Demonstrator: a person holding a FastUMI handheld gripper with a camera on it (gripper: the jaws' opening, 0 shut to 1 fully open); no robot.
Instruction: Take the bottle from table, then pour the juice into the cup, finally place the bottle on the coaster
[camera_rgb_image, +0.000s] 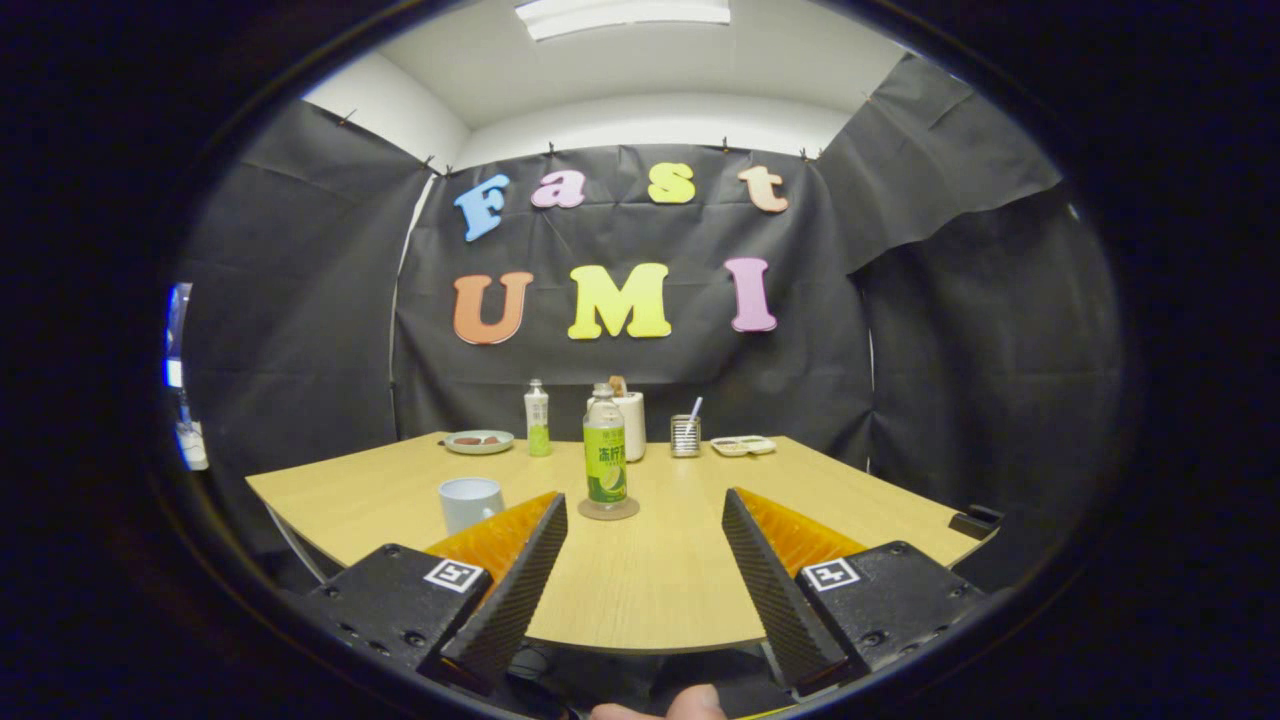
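Table (700, 560): tool (645, 500) wide open, empty, bottle (605, 455) ahead.

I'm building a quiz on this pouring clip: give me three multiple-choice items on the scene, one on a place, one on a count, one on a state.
1. Where does the green-labelled juice bottle stand?
A. on the round coaster
B. inside the white cup
C. on the small plate

2. How many bottles stand on the wooden table?
A. one
B. two
C. four

3. What is the gripper doing?
A. shut on the bottle
B. shut on the cup
C. open, holding nothing

Answers:
1 A: the bottle's base sits on the coaster, beyond the fingers.
2 B: a smaller bottle stands farther back.
3 C: the fingers are spread apart with only bare table between them.
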